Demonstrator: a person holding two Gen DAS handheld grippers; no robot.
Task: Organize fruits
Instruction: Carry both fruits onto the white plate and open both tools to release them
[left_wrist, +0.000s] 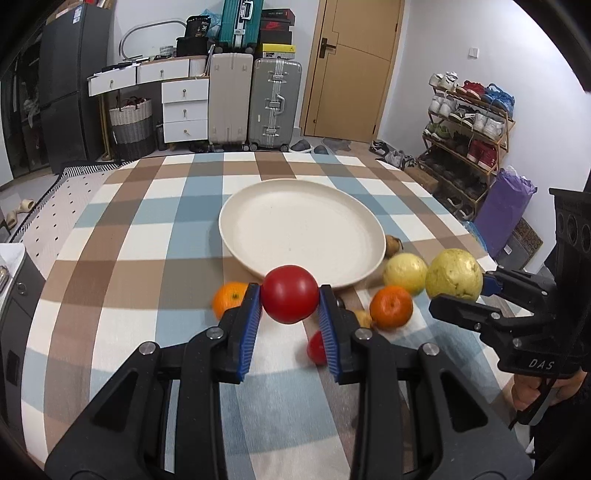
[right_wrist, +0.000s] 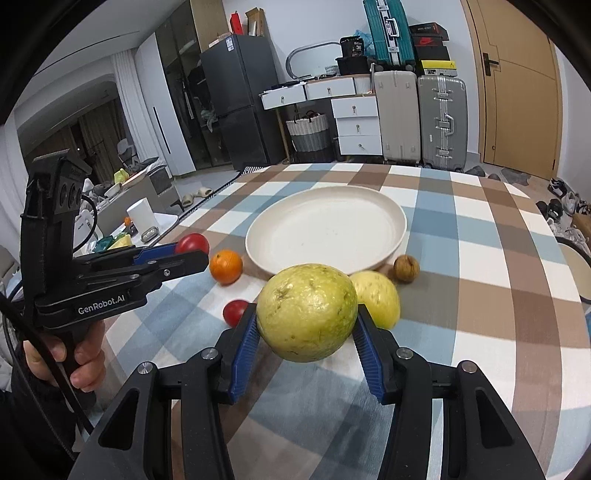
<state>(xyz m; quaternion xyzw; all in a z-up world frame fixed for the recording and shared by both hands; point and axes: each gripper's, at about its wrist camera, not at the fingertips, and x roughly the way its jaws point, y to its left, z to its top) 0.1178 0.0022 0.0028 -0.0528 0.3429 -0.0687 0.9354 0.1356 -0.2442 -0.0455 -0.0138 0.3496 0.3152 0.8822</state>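
My left gripper (left_wrist: 290, 295) is shut on a red tomato (left_wrist: 290, 293) and holds it above the cloth just before the cream plate (left_wrist: 258, 206). My right gripper (right_wrist: 306, 325) is shut on a large yellow-green guava (right_wrist: 306, 312), also lifted; it also shows in the left wrist view (left_wrist: 453, 274). On the cloth lie a second guava (right_wrist: 380, 297), an orange (right_wrist: 226, 266), another orange (left_wrist: 390, 306), a small red tomato (right_wrist: 234, 312) and a brown walnut-like fruit (right_wrist: 406, 268). The plate (right_wrist: 280, 229) holds nothing.
The round table has a checked cloth (left_wrist: 147, 229). Its right edge (right_wrist: 576, 295) is near the fruit. Suitcases (left_wrist: 275, 103), white drawers (left_wrist: 184, 107), a shoe rack (left_wrist: 469, 122) and a door stand behind the table.
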